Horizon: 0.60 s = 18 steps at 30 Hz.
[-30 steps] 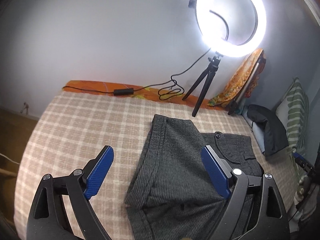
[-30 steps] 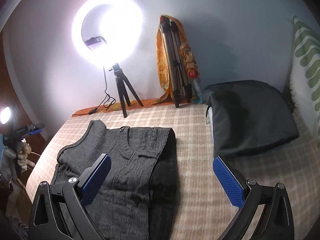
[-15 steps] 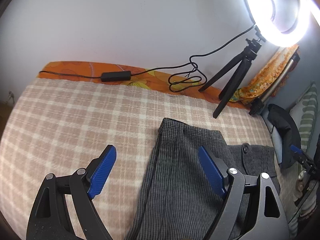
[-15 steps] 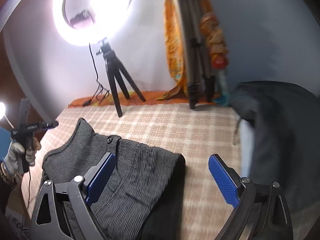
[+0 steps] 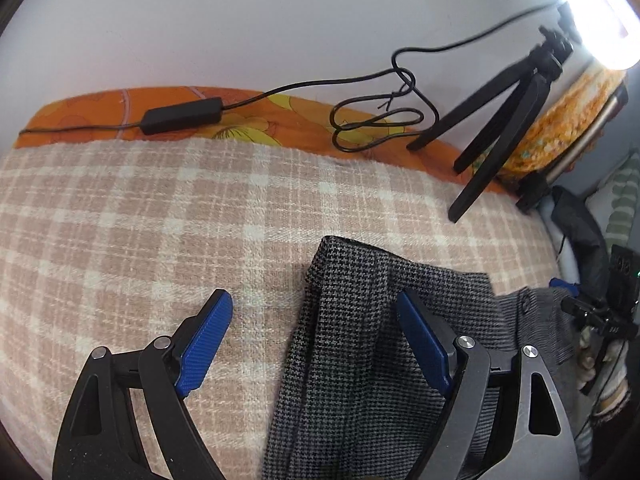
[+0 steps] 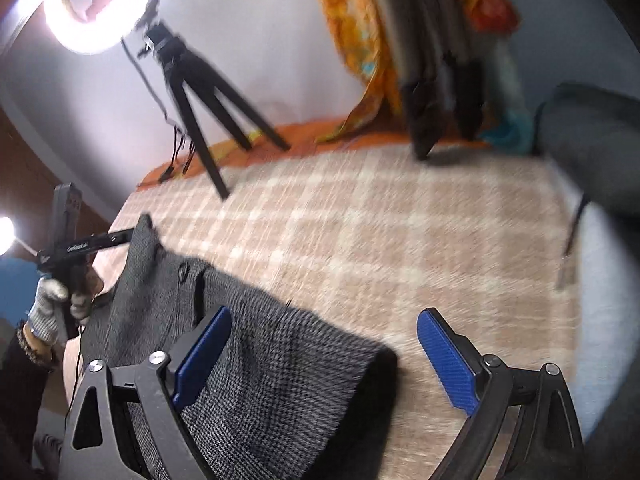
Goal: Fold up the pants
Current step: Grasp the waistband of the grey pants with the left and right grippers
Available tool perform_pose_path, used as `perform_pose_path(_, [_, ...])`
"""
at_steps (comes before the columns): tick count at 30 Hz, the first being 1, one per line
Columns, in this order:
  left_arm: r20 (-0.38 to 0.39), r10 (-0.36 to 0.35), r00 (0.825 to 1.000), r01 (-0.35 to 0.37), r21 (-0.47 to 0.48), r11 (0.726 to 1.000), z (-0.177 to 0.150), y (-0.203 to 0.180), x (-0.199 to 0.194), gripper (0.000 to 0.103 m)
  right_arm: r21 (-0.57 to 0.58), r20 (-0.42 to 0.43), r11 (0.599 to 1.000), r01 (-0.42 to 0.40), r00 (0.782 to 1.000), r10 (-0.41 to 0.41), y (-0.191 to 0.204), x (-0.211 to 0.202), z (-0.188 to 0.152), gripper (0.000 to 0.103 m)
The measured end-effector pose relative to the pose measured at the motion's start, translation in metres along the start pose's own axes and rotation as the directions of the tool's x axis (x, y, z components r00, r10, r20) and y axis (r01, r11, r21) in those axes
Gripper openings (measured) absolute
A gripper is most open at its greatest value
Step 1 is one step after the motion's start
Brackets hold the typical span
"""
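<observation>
Behind the right gripper (image 6: pixel 322 354), pants (image 6: pixel 280 392) cut off, blurred

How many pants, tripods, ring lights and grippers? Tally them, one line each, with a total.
Pants: 1
Tripods: 2
Ring light: 1
Grippers, left gripper and right gripper: 2
Total: 6

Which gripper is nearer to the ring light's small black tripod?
Right. The right gripper hangs over the pants' edge on the tripod side; the left gripper hangs over their opposite edge.
</observation>
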State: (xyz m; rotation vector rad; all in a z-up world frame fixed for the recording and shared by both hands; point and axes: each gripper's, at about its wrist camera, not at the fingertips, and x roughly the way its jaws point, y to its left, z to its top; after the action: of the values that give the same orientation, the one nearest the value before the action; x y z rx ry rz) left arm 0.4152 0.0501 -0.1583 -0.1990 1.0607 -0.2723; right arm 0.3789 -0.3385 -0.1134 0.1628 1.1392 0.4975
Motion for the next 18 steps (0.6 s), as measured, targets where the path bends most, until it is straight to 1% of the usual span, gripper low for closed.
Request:
perform_pose_path(1, [0.002, 0.011, 1.000, -0.011, 0.012, 1.000, 0.000, -0.002, 0.001, 0.080, -0.009, -0.011, 1.000, 0.001, 1.000, -0.001, 0.003, 0.004, -0.002, 0.086])
perform_pose_path(2, [0.007, 0.029, 1.000, -0.030, 0.023, 0.999, 0.000, -0.004, 0.001, 0.071, -0.024, 0.003, 1.000, 0.017, 1.000, -0.017, 0.007, 0.004, -0.002, 0.074])
perform_pose_path(3, [0.013, 0.048, 0.999, -0.049, 0.028, 0.998, 0.000, -0.006, 0.000, 0.065, -0.024, -0.001, 1.000, -0.005, 1.000, 0.005, 0.010, 0.004, -0.002, 0.062])
perform_pose_path(4, [0.016, 0.043, 0.999, -0.044, 0.029, 0.999, 0.000, -0.006, -0.001, 0.047, -0.003, -0.013, 0.999, -0.041, 0.999, 0.041, 0.010, 0.004, -0.003, 0.031])
perform_pose_path(5, [0.018, 0.011, 1.000, -0.011, 0.026, 1.000, -0.001, -0.007, -0.002, 0.026, 0.035, -0.019, 0.995, -0.089, 0.996, 0.090, 0.010, 0.004, -0.003, 0.025])
perform_pose_path(6, [0.022, -0.026, 0.999, 0.026, 0.021, 0.999, -0.001, -0.009, -0.004, 0.020, 0.038, -0.003, 0.995, -0.093, 0.996, 0.093, 0.013, 0.001, -0.003, 0.021])
perform_pose_path(7, [0.036, -0.010, 0.999, 0.009, 0.021, 1.000, -0.002, -0.011, -0.007, 0.019, 0.016, 0.004, 0.997, -0.076, 0.997, 0.076, 0.019, -0.002, -0.004, 0.016])
perform_pose_path(8, [0.047, 0.011, 0.999, -0.013, 0.032, 0.999, -0.003, -0.014, -0.010, 0.016, -0.014, 0.006, 0.998, -0.056, 0.998, 0.056, 0.026, -0.006, -0.004, 0.014])
perform_pose_path(9, [0.058, 0.032, 0.998, -0.035, 0.049, 0.998, -0.004, -0.017, -0.013, 0.016, -0.059, 0.028, 0.998, -0.033, 0.999, 0.035, 0.035, -0.015, -0.005, 0.013])
perform_pose_path(10, [0.064, 0.047, 0.997, -0.050, 0.058, 0.997, -0.006, -0.020, -0.014, 0.015, -0.070, 0.045, 0.997, -0.028, 0.998, 0.032, 0.038, -0.021, -0.005, 0.012])
perform_pose_path(12, [0.069, 0.061, 0.996, -0.066, 0.067, 0.996, -0.007, -0.022, -0.018, 0.015, -0.063, 0.076, 0.998, -0.002, 0.997, 0.007, 0.036, -0.036, -0.006, 0.011])
perform_pose_path(14, [0.062, 0.046, 0.997, -0.049, 0.055, 0.997, -0.006, -0.021, -0.022, 0.015, -0.035, 0.107, 0.999, 0.016, 0.994, -0.013, 0.029, -0.047, -0.005, 0.010])
perform_pose_path(16, [0.051, 0.011, 0.999, -0.012, 0.036, 0.999, -0.001, -0.016, -0.022, 0.025, -0.019, 0.116, 1.000, 0.020, 0.993, -0.018, 0.020, -0.054, -0.005, 0.010])
perform_pose_path(17, [0.054, 0.013, 0.998, -0.015, 0.032, 0.999, 0.001, -0.015, -0.023, 0.038, -0.014, 0.113, 0.999, 0.033, 0.993, -0.032, 0.018, -0.054, -0.005, 0.010])
perform_pose_path(18, [0.063, 0.020, 0.998, -0.022, 0.031, 0.999, 0.004, -0.016, -0.023, 0.044, -0.009, 0.108, 0.999, 0.045, 0.993, -0.044, 0.015, -0.053, -0.005, 0.010])
